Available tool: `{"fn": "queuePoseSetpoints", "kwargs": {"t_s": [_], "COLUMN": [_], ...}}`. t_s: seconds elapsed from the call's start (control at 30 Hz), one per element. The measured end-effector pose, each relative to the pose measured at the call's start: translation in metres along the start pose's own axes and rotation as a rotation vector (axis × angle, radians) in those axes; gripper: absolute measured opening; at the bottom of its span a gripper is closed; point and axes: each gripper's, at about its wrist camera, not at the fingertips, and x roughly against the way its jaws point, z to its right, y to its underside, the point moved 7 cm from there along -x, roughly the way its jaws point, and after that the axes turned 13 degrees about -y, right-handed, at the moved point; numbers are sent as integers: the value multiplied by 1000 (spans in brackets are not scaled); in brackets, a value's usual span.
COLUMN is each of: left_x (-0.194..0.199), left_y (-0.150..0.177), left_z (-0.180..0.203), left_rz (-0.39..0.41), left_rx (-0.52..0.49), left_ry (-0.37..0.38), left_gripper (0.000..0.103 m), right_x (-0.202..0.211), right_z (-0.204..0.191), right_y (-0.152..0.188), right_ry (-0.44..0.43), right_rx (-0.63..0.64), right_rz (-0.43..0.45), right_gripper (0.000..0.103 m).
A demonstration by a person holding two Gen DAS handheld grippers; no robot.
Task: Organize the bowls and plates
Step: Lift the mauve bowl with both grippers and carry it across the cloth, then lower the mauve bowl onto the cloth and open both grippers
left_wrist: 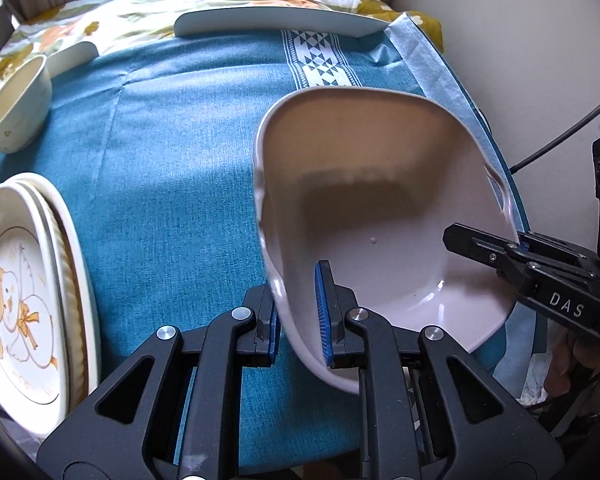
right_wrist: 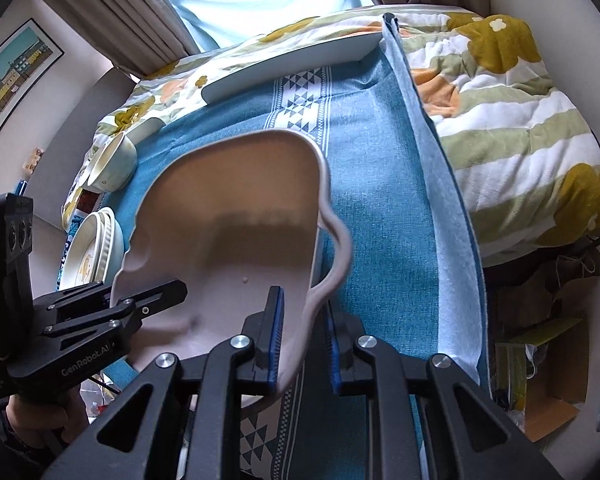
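Both grippers, left (left_wrist: pixel 300 316) & right (right_wrist: pixel 302 336), fingers pinching pink dish (left_wrist: pixel 380 208) rims; plates (left_wrist: pixel 24 300) stacked at 9 o'clock, bowl (left_wrist: pixel 18 108) etc. left.

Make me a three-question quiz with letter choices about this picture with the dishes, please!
1. Where is the stack of plates with the duck picture?
A. left edge of the cloth
B. inside the pink dish
C. on the quilt

2. What colour is the tablecloth?
A. red
B. teal blue
C. black

3. How is the pink dish held?
A. lying free
B. by one gripper
C. by both grippers

Answers: 1 A, it sits at the cloth's left edge. 2 B, teal weave. 3 C, the left gripper and right gripper each pinch a rim.
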Motion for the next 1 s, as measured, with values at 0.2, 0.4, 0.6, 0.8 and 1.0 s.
{"fn": "queuePoseSetpoints", "kwargs": {"t_s": [0.2, 0.4, 0.6, 0.8, 1.0], "left_x": [1, 17, 47, 116, 200], "left_y": [-4, -8, -6, -8, -17], "left_z": [-1, -6, -18, -51, -107], "left_rz": [-17, 28, 60, 171, 353], "left_rx": [7, 39, 81, 145, 224], "left_ry": [-8, -22, -22, -44, -88], "left_gripper": [22, 76, 76, 76, 98], "right_x": [6, 21, 48, 81, 103], "right_z": [0, -3, -13, -63, -144], "right_y": [-2, -5, -5, -18, -45], "right_ry": [-11, -18, -21, -42, -90], "right_rx": [-8, -8, 1, 114, 274], "right_rz": [13, 65, 118, 151, 246], "right_gripper": [18, 53, 60, 60, 102]}}
